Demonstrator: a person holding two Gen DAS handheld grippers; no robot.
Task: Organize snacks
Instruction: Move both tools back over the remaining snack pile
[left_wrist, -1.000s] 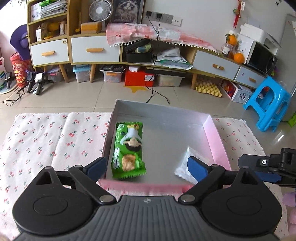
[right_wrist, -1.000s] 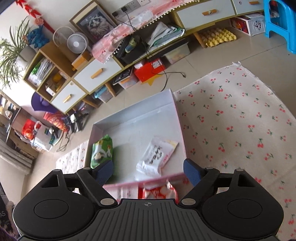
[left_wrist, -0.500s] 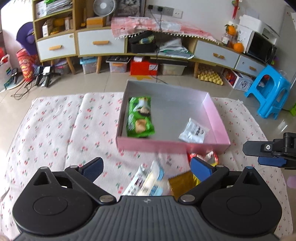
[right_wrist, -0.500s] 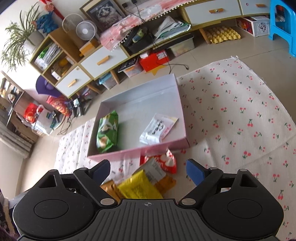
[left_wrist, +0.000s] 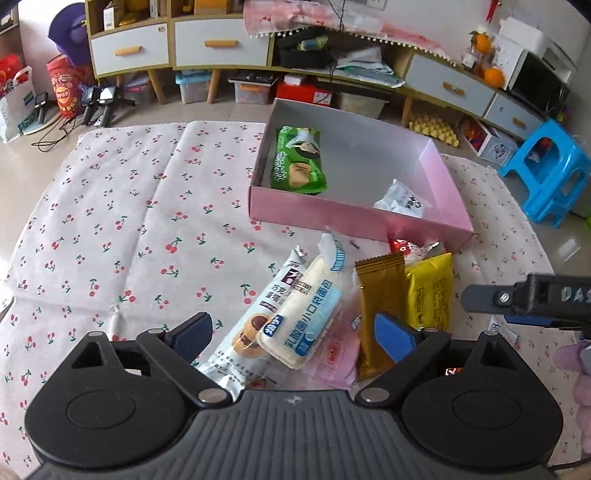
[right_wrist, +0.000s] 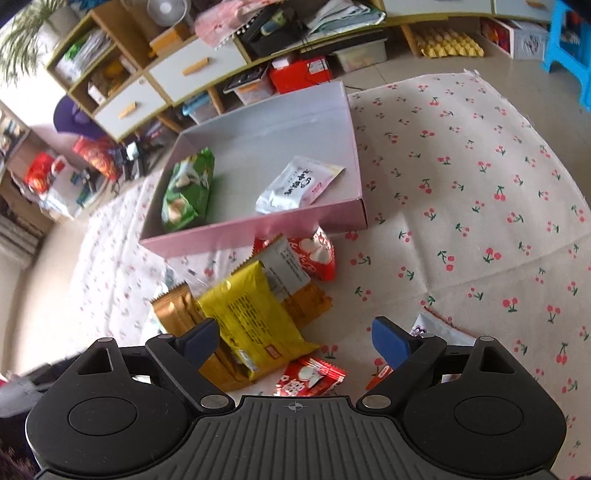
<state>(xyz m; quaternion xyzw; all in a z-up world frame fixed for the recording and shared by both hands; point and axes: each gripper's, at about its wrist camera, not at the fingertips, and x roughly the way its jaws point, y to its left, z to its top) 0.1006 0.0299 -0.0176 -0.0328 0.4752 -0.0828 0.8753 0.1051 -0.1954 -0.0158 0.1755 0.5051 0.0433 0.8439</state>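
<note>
- The left gripper (left_wrist: 291, 332) is spread wide and holds nothing; it hovers over the near end of a white and blue bread packet (left_wrist: 314, 306), which lies on a chocolate tart packet (left_wrist: 258, 317).
- The right gripper (right_wrist: 295, 338) is spread too and empty, above a yellow packet (right_wrist: 255, 317) that lies on gold wafer packets (right_wrist: 177, 310).
- These snacks make one overlapping heap on the cherry cloth (left_wrist: 129, 221), just before the near wall of the pink box (left_wrist: 332, 218).
- Inside the box, a green biscuit packet (left_wrist: 299, 160) lies along the left wall and a small white sachet (left_wrist: 404, 201) sits in the near right corner.
- Red packets (right_wrist: 317, 253) touch the near right corner of the box from outside; how many are under the heap I cannot say for sure.
- Risk, in my judgement: the packets overlap, so a pinch may take two at once, or slide off the smooth foil.
- Both grippers work over the same heap, so they could bump.
</note>
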